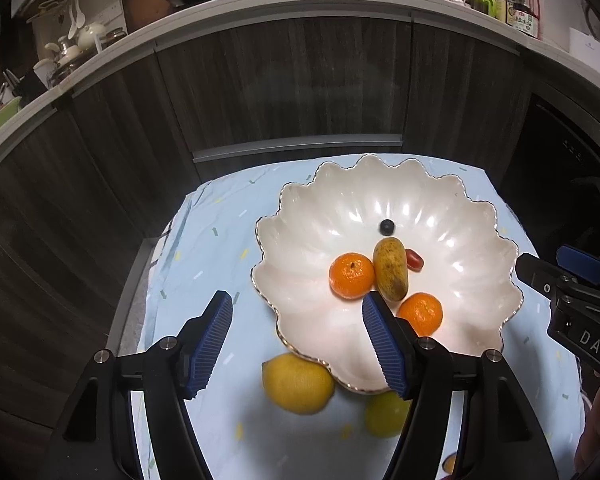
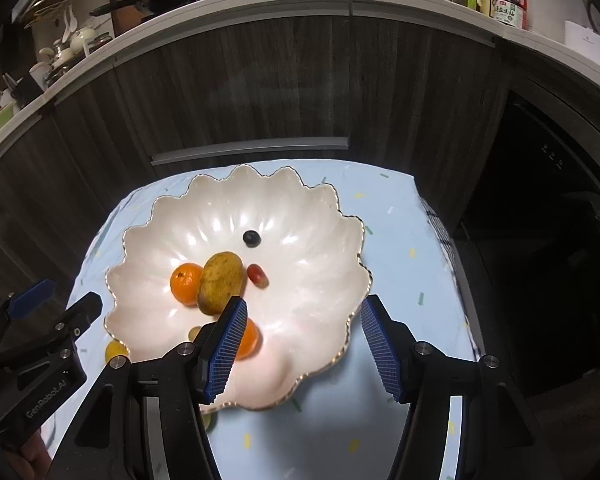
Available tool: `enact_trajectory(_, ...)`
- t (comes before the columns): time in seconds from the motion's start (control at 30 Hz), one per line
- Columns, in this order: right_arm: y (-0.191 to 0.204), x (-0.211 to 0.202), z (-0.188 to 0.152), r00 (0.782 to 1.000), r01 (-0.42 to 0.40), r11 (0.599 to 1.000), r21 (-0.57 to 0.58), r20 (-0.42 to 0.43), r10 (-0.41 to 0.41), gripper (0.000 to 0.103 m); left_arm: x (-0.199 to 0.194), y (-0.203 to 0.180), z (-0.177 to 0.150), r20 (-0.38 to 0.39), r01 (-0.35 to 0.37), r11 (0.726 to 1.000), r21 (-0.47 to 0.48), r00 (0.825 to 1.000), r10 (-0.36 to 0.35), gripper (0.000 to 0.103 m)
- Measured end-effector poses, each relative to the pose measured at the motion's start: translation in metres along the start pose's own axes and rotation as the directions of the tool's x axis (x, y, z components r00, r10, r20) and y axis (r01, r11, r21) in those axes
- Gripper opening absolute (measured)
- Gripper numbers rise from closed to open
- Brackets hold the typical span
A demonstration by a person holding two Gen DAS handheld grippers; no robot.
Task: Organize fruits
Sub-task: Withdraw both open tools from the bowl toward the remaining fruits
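Mid-task, between picks: five pieces already in the scalloped bowl (image 1: 300,216), namely two mandarins (image 1: 352,275), a spotted yellow-brown fruit (image 1: 391,274), a red grape (image 1: 415,259) and a blueberry (image 1: 387,227). Left gripper (image 1: 296,344) with fingers apart, nothing between them; right gripper (image 2: 304,346) likewise parted and empty over the bowl's near rim. Still out on the counter (image 1: 204,240): a lemon (image 1: 297,383) just below the left fingers, a green fruit (image 1: 385,414) beside the right-hand pad. Next, probably: drop onto the lemon, straddle, close gently.

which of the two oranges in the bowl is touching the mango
The far orange, on the left in both views: it rests against the mango. The near orange sits apart, closer to the cameras.
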State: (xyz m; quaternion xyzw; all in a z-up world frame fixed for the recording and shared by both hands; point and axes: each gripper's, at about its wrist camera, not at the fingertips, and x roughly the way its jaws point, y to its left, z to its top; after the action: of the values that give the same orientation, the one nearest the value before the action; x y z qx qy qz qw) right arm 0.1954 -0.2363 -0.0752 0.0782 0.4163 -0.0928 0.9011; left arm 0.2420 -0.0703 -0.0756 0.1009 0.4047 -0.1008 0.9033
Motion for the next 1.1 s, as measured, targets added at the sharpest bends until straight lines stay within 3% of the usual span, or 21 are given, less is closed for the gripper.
enact_trajectory(1.1, -0.005, -0.017, -0.062, 0.995, 0.015, 1.0, -0.013, -0.095, -0.016, 0.06, -0.015, -0.017, -0.044, -0.042, 0.077, 0.992, 0.098, 0.996, -0.073, 0.068)
